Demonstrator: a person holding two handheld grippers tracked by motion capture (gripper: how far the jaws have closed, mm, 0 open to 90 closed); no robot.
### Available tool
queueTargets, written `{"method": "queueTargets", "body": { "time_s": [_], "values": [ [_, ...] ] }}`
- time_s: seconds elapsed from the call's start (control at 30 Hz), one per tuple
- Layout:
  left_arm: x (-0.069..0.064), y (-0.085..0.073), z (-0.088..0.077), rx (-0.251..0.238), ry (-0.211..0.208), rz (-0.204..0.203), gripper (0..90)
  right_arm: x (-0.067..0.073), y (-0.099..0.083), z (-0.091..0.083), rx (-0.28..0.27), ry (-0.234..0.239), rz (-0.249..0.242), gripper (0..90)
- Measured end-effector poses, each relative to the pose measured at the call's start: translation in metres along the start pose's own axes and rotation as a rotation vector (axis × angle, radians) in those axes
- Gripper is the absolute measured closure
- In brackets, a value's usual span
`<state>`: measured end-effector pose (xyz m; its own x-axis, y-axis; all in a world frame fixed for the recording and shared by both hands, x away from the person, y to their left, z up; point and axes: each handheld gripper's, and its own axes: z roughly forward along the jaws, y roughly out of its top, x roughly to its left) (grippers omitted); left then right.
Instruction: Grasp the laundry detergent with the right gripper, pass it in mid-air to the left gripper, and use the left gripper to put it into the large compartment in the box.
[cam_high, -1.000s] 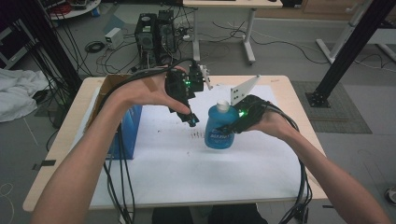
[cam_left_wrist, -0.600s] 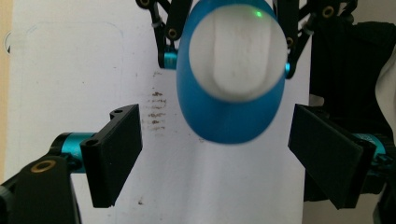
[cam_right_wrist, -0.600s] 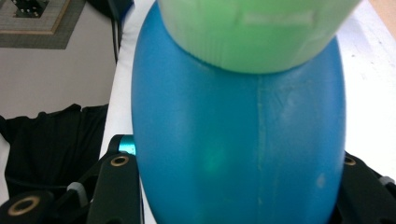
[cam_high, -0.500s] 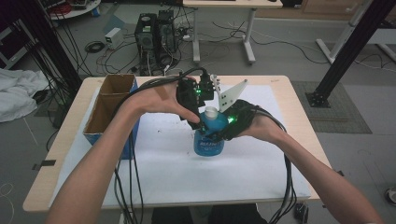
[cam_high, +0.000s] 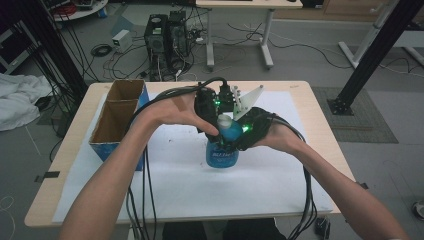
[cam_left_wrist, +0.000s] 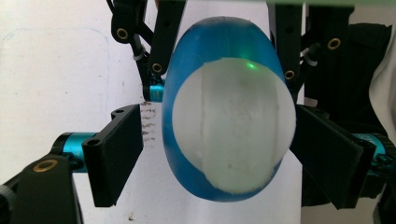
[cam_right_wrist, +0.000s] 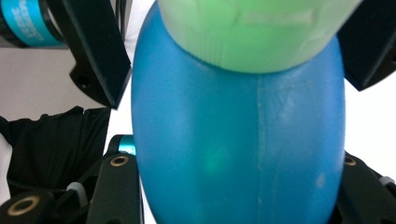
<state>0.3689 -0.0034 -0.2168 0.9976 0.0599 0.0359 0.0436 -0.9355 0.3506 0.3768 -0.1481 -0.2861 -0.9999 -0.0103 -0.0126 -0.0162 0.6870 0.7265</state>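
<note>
Spanning most of the high view, the wooden table (cam_high: 320, 125) carried a white sheet (cam_high: 190, 185) over its middle. A blue cardboard box (cam_high: 117, 120), open at the top, stood on the table's left part, well apart from the work. Near the centre of the sheet stood the blue bottle (cam_high: 221, 156), upright, with a white cap (cam_high: 224, 121) on top.

The right gripper (cam_high: 239, 142) came in from the right side and held the bottle by its body; in the right gripper view the blue wall (cam_right_wrist: 238, 140) sat tight between the two black jaws, which were clamped on it. The left gripper (cam_high: 212, 131) hung over the top of the bottle, pointing down. In the left gripper view its jaws stood apart, one on either side of the cap (cam_left_wrist: 231, 126); a gap showed between the left jaw and the bottle, while contact at the right jaw could not be determined. A green indicator light glowed on each gripper body. Black cables (cam_high: 145, 195) trailed off the table's near edge.
</note>
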Motion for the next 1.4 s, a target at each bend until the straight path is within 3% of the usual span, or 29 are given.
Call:
{"method": "queueTargets", "body": {
  "time_s": [0.4,1.07,1.4],
  "values": [
    [0.0012,0.0004,0.0068,0.008,-0.026,-0.002,25.2,-0.0004,-0.0033,0.0021,-0.009,0.007,0.001,46.4],
    [0.0014,-0.0004,0.0056,-0.01,-0.011,0.002,31.2,0.0013,-0.0032,0.0028,-0.002,0.007,0.022,46.3],
    [-0.0007,0.0008,0.0066,-0.013,-0.015,0.01,34.4,0.0004,-0.0038,0.0039,-0.007,0.006,0.009,46.3]
  ]
}}
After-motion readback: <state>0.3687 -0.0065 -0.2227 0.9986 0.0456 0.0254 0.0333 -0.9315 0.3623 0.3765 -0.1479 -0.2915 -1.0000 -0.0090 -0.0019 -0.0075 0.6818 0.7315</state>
